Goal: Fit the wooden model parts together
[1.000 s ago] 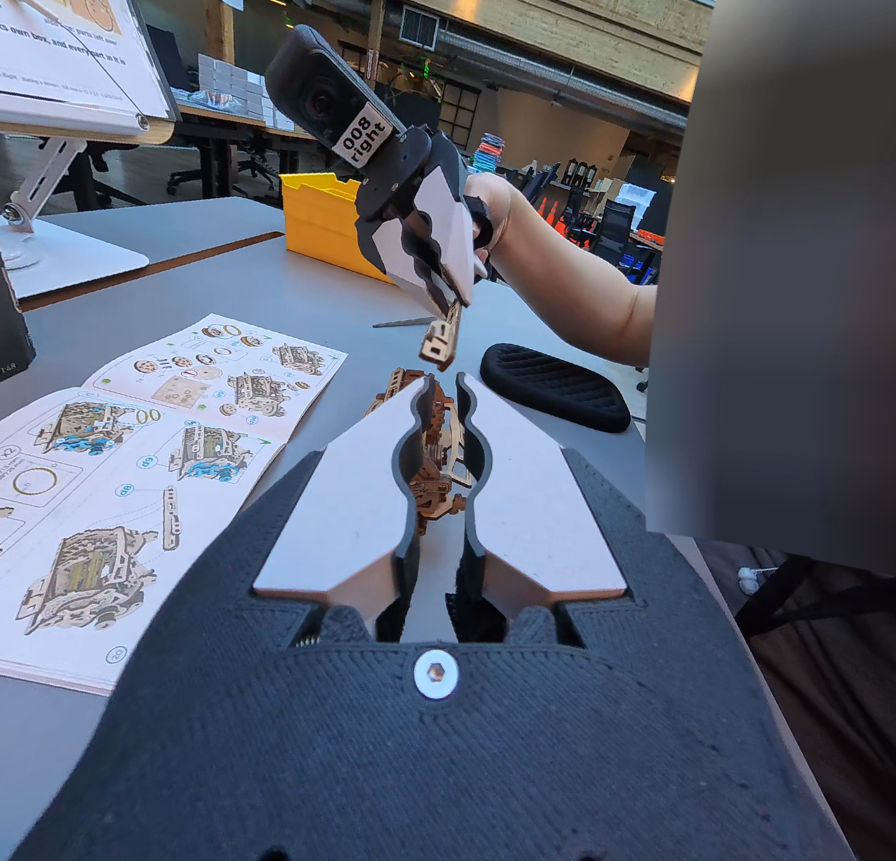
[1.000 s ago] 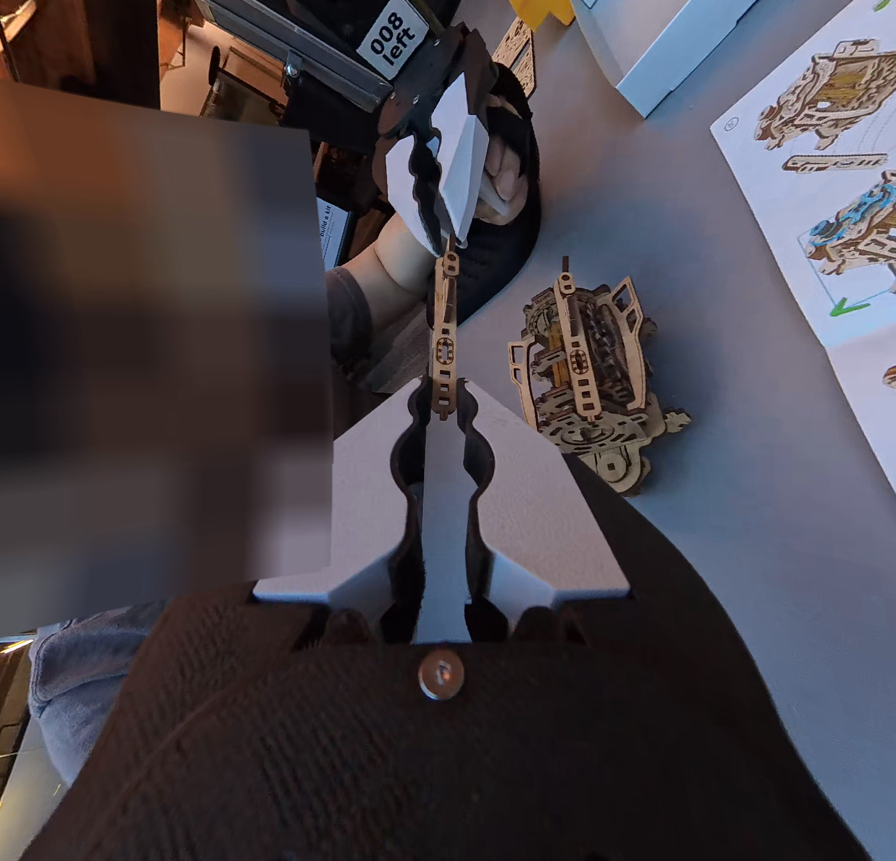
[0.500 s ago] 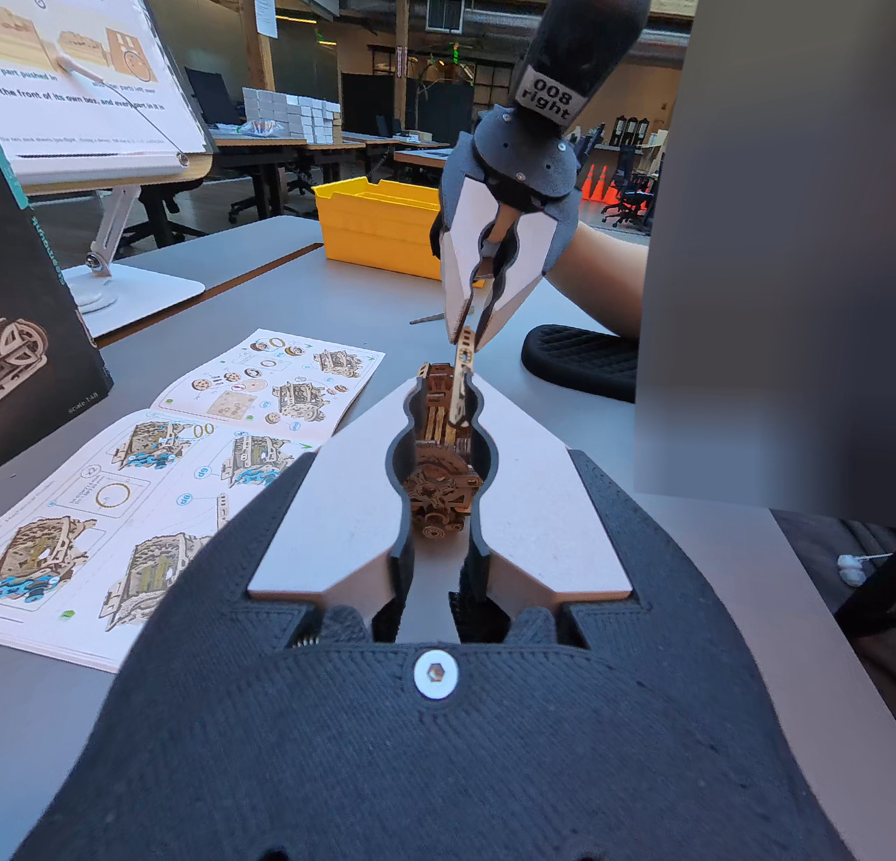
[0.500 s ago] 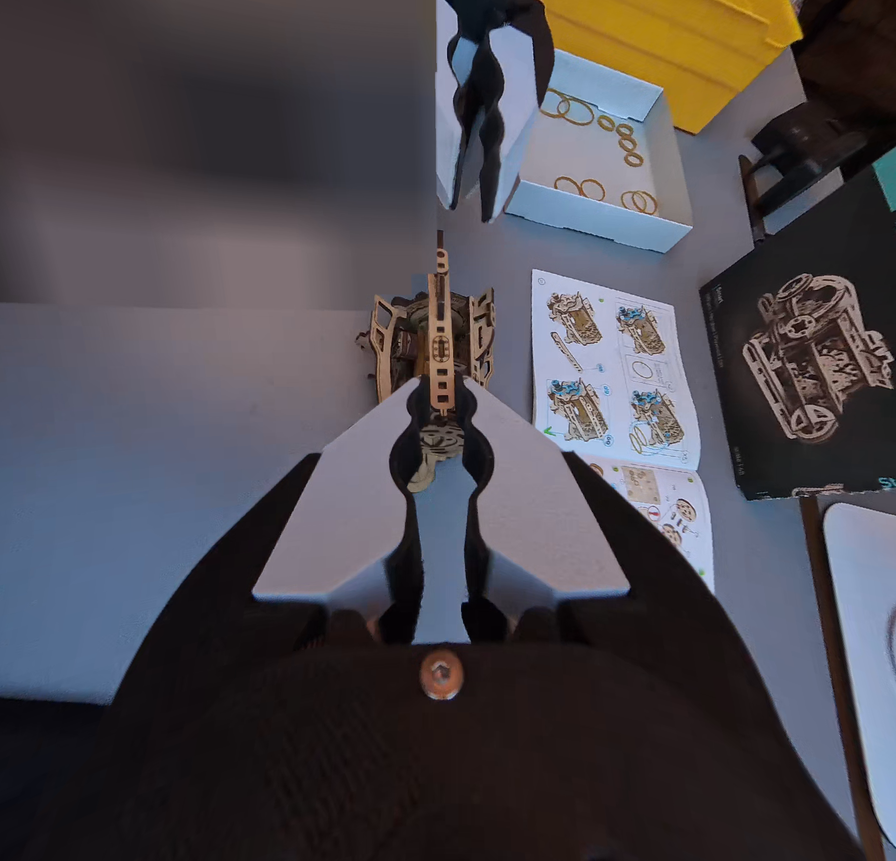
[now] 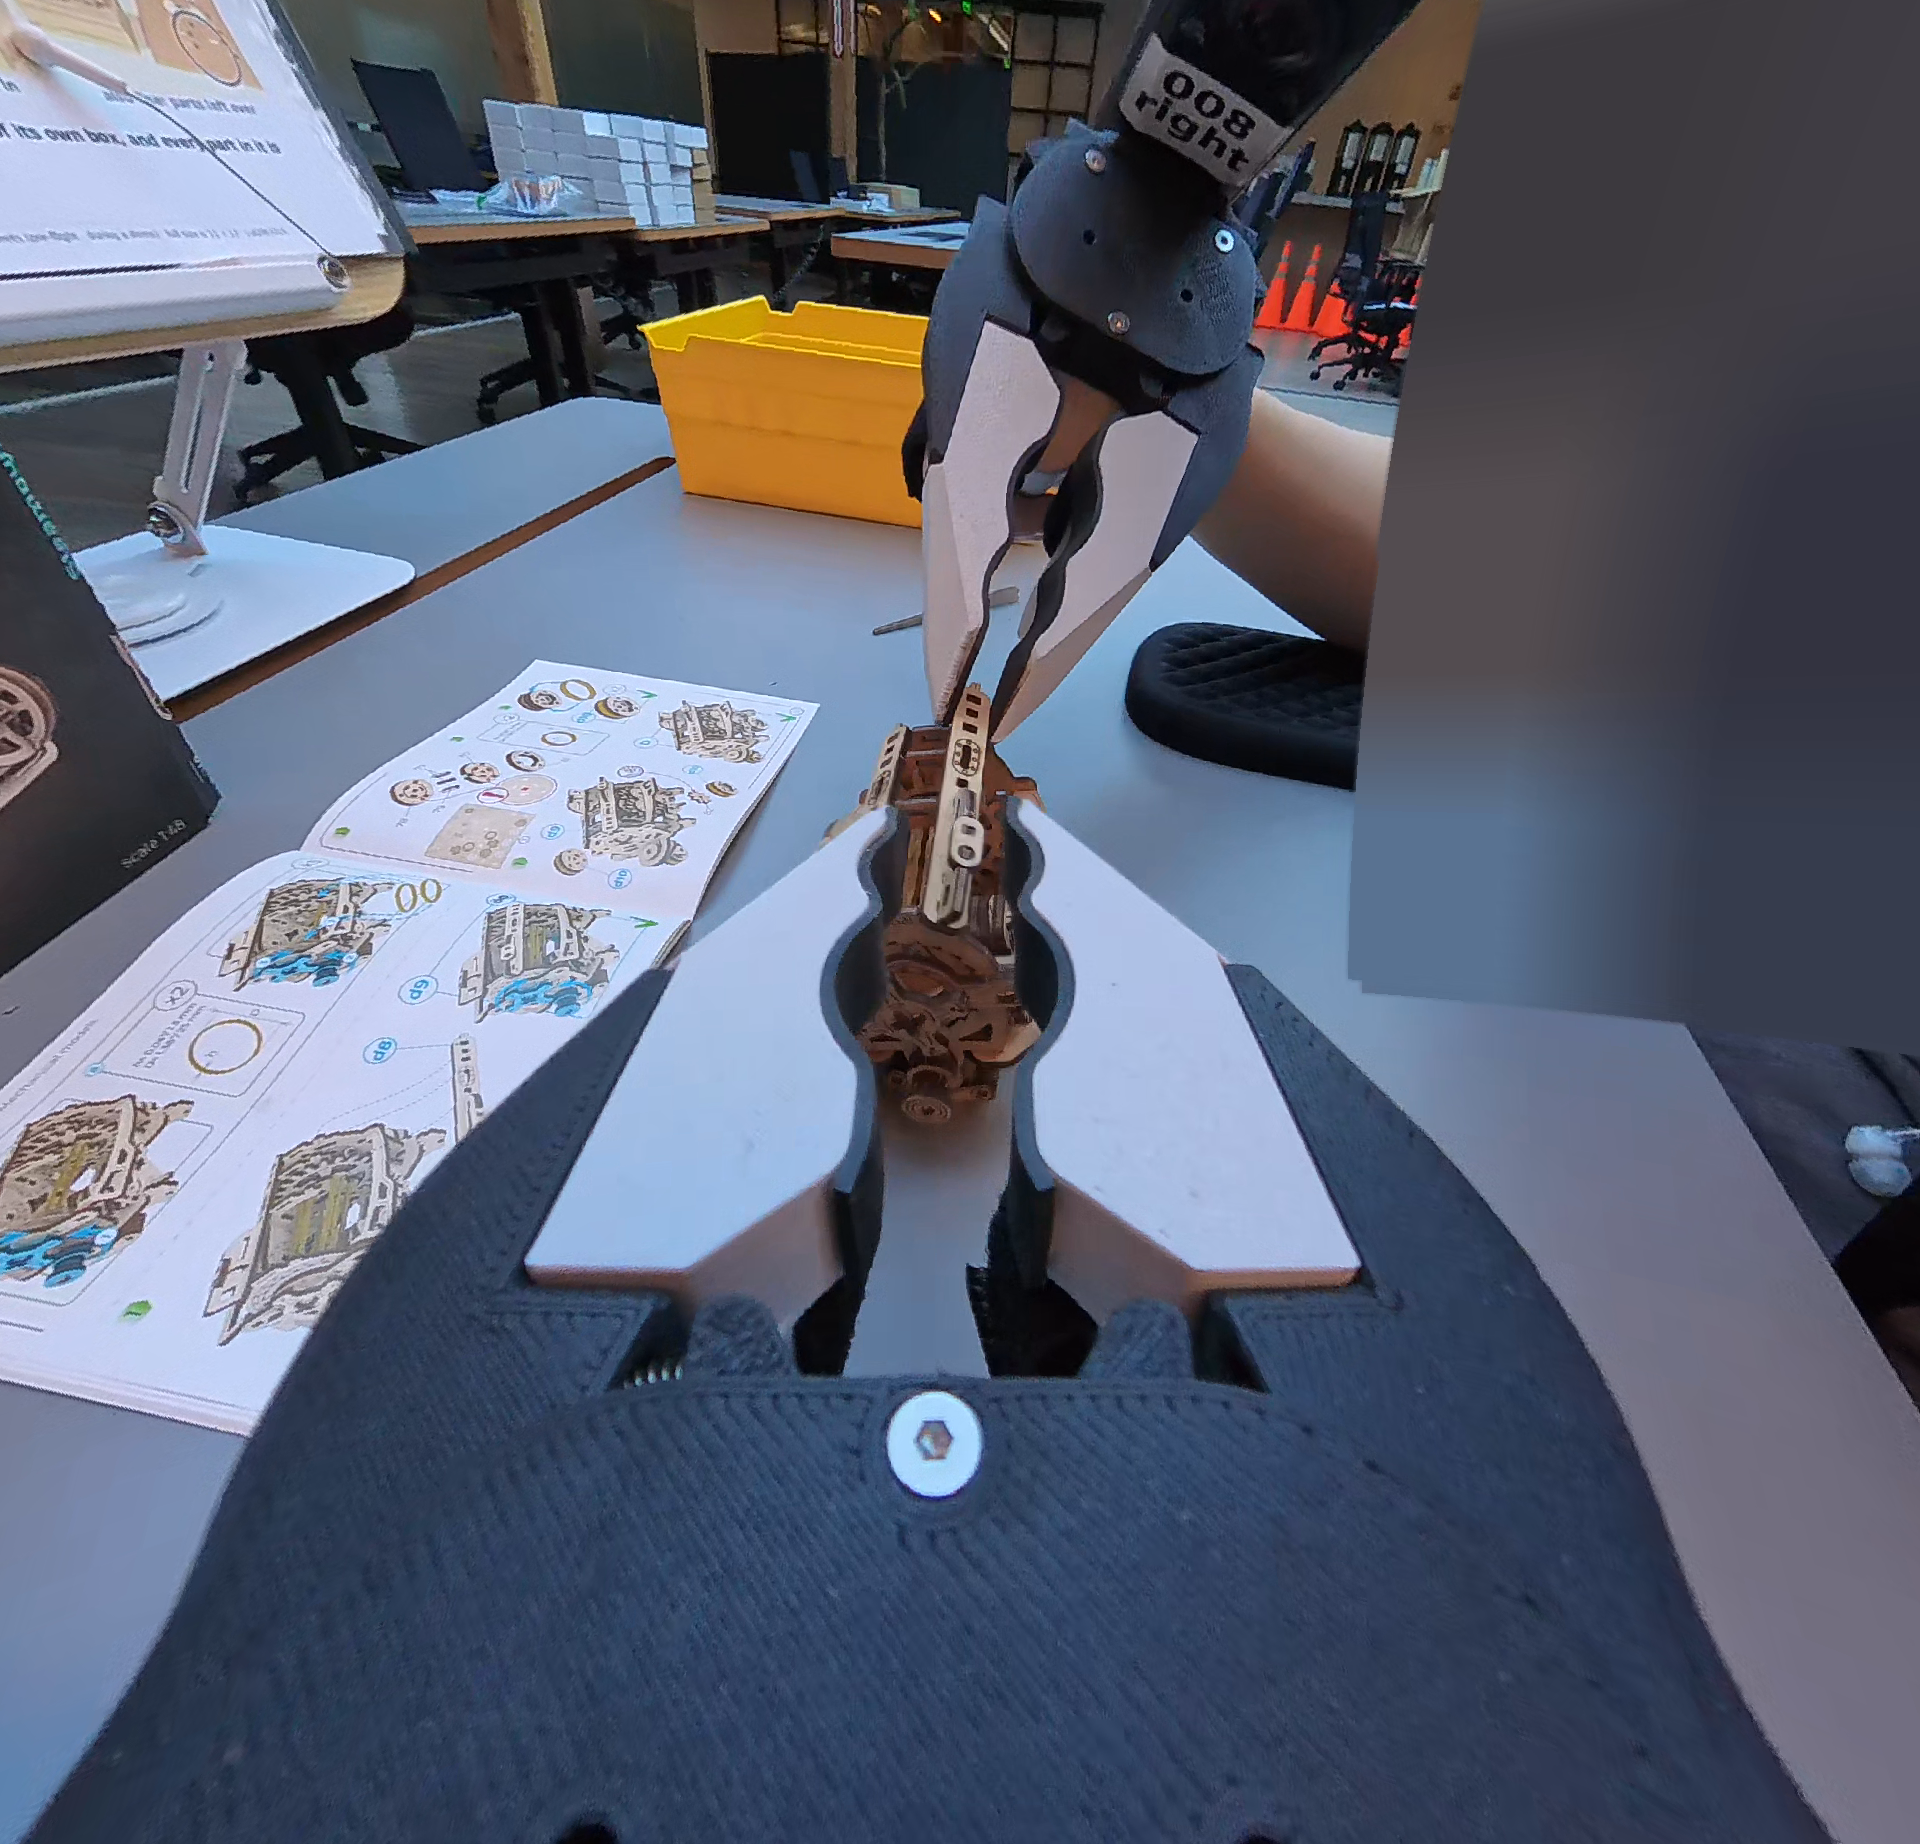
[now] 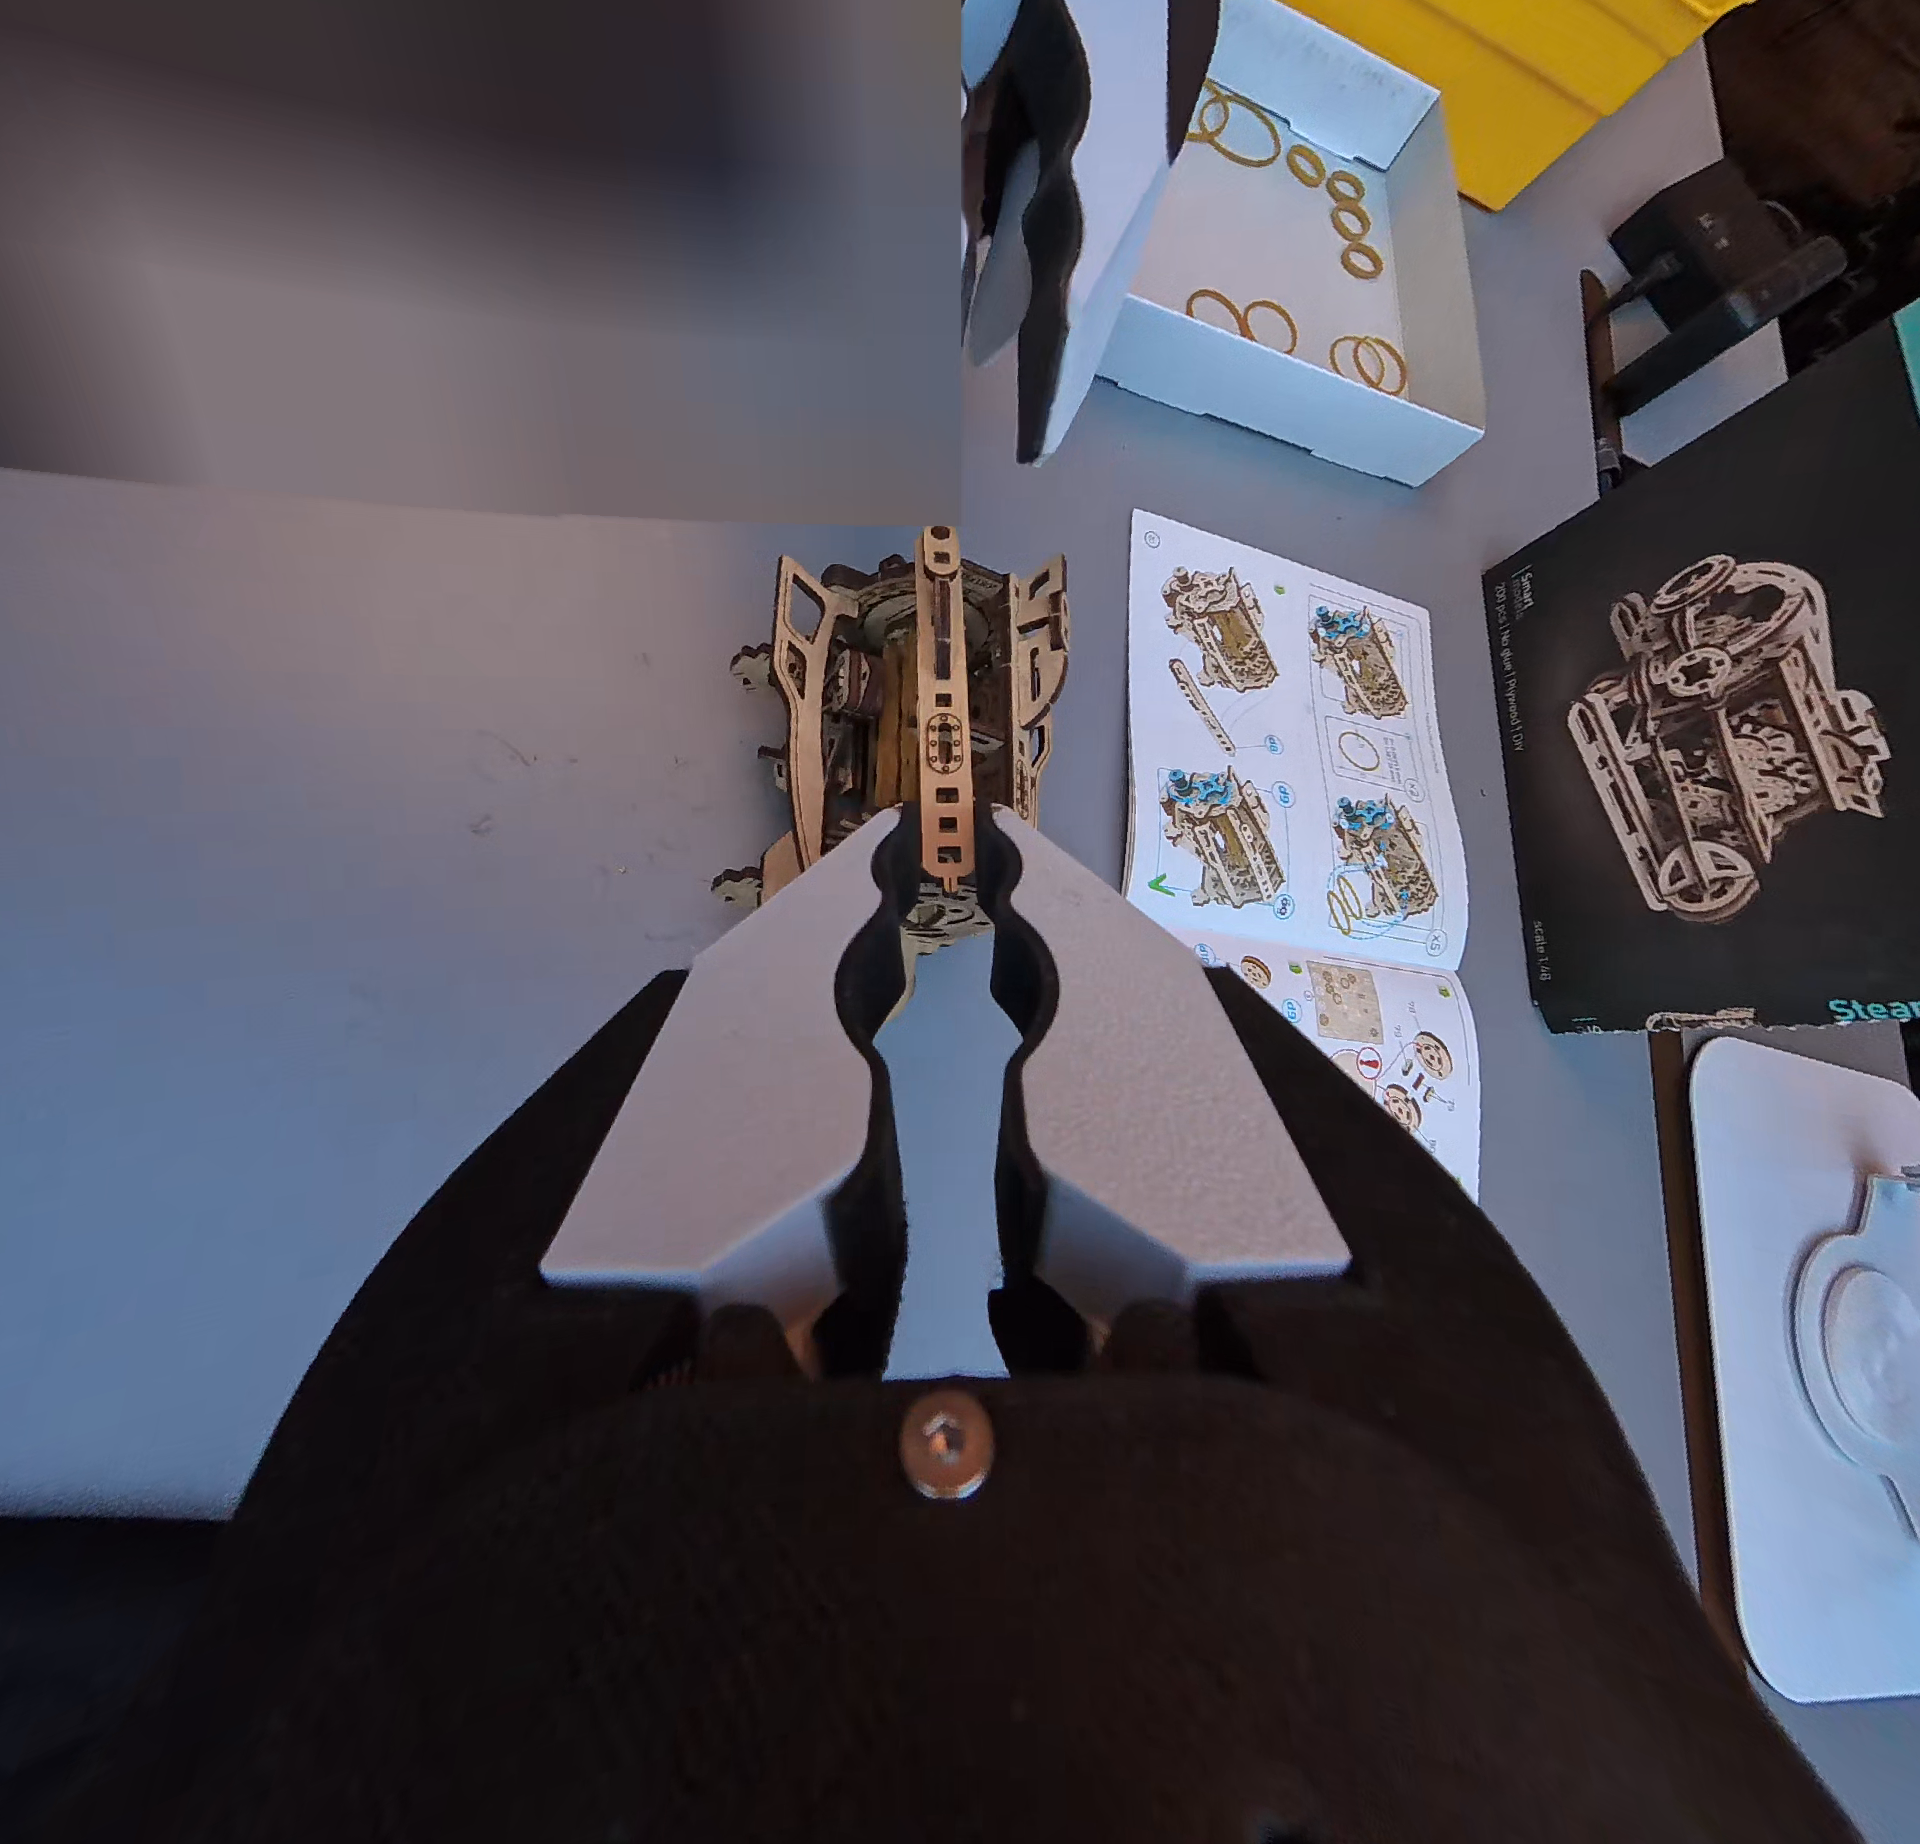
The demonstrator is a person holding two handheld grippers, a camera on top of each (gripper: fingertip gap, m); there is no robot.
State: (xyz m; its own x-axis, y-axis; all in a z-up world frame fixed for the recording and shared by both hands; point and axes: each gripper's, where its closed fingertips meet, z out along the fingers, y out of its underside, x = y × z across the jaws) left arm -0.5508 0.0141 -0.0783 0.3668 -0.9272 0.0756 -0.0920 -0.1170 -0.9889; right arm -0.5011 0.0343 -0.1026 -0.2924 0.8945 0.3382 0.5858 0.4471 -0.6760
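Note:
The part-built wooden model (image 5: 940,1005) stands on the grey table just beyond my left gripper (image 5: 954,823). The left gripper's jaws are a little apart, empty, and frame the model without touching it. My right gripper (image 6: 948,828) is shut on one end of a slotted wooden strip (image 6: 943,714) and holds it lengthwise over the top of the model (image 6: 831,714). In the left wrist view the right gripper (image 5: 971,703) comes down from above with the strip (image 5: 961,807) resting along the model's top. I cannot tell if the strip is seated. The left gripper (image 6: 1023,412) shows beyond the model.
An open instruction booklet (image 5: 468,911) lies left of the model. A white box (image 6: 1299,412) with rubber rings, a yellow bin (image 5: 790,402) and a black kit box (image 6: 1704,734) stand around it. A black wrist pad (image 5: 1247,693) and a person's forearm (image 5: 1309,516) are on the right. My hands' fingertips stand some 7 cm from each other.
My right gripper has swung over the model and lowered the strip onto its top. My left gripper's jaws have widened a little and it now looks along the model.

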